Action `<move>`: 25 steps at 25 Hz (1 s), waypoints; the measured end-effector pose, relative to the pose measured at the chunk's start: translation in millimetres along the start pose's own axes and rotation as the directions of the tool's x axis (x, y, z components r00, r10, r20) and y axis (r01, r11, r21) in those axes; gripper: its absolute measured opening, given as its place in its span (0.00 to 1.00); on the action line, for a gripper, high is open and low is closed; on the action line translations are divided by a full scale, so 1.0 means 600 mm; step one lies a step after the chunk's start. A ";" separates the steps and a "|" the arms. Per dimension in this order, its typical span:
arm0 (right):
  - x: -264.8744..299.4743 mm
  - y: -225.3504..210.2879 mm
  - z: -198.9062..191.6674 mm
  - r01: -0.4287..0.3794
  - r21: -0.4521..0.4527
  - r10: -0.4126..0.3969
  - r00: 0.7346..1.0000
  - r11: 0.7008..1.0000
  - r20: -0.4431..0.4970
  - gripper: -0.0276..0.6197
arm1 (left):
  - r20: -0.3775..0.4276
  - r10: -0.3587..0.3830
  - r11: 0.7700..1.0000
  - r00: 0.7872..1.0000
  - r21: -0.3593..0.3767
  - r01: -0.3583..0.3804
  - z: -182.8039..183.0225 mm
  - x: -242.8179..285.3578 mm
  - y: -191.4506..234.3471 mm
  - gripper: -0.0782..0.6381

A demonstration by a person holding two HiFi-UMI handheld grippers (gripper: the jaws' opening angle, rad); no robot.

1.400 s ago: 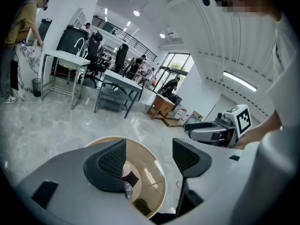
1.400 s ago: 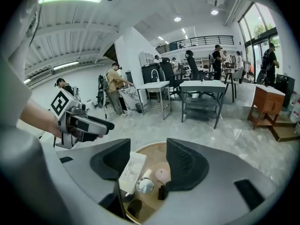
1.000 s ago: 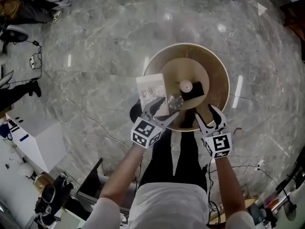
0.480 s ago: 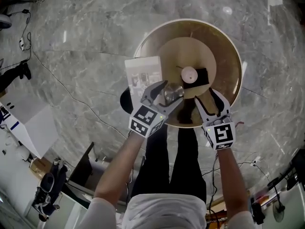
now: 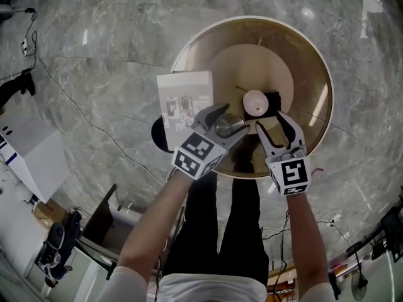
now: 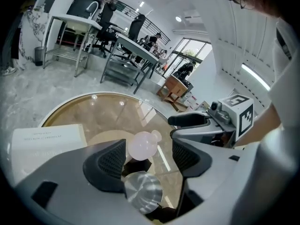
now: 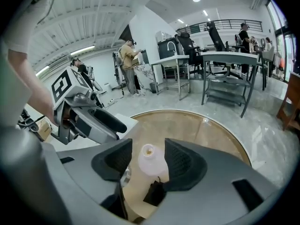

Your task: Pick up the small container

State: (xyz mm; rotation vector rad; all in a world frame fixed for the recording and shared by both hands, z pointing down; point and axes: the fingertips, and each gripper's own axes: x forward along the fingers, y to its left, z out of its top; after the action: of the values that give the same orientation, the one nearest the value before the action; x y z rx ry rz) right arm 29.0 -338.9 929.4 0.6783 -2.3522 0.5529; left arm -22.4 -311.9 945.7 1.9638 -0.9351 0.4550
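- Round table (image 5: 302, 61), glass-topped with a pale rim and a lighter tan disc at its centre, stands directly before the person.
- A white printed booklet (image 5: 182, 102) lies flat at the table's left edge and overhangs the rim.
- The small silver-topped container (image 5: 229, 126) stands on the near part of the table, just right of the booklet.
- Past it, near the table's centre, stands a pale round bottle (image 5: 255, 102) with a black block (image 5: 272, 99) touching its right side.
- The floor (image 5: 113, 49) is grey veined stone with cables trailing across it at the left.
- Farther off in the room are metal-framed desks (image 7: 225, 60), office chairs and standing people.
- Left gripper (image 6: 147, 156): jaws wide apart, having just closed slightly. The small silver-topped container sits low between them, with neither pad pressing on it.
- Right gripper (image 7: 147, 159): jaws wide apart, having just been closing, holding nothing. The bottle shows through the gap but lies beyond the tips.
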 end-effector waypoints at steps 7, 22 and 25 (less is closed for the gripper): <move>0.062 -0.004 -0.031 -0.028 -0.023 0.028 1.000 0.999 -0.007 0.37 | 0.030 -0.015 0.993 0.999 -0.119 0.019 -0.014 0.012 0.039 0.55; 0.098 0.006 -0.035 0.039 -0.222 -0.022 0.997 0.974 0.077 0.28 | 0.108 -0.083 0.957 0.991 -0.269 0.109 -0.001 0.033 0.066 0.56; 0.096 0.006 -0.034 0.034 -0.186 -0.023 0.998 0.982 0.059 0.28 | 0.157 -0.166 0.898 0.974 -0.384 0.215 0.001 0.035 0.056 0.56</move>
State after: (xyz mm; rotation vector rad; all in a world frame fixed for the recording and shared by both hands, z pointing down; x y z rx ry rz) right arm -2.8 -344.2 981.8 0.6472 -2.4052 0.2981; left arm -34.0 -332.5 977.4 1.6951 -0.8228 0.0241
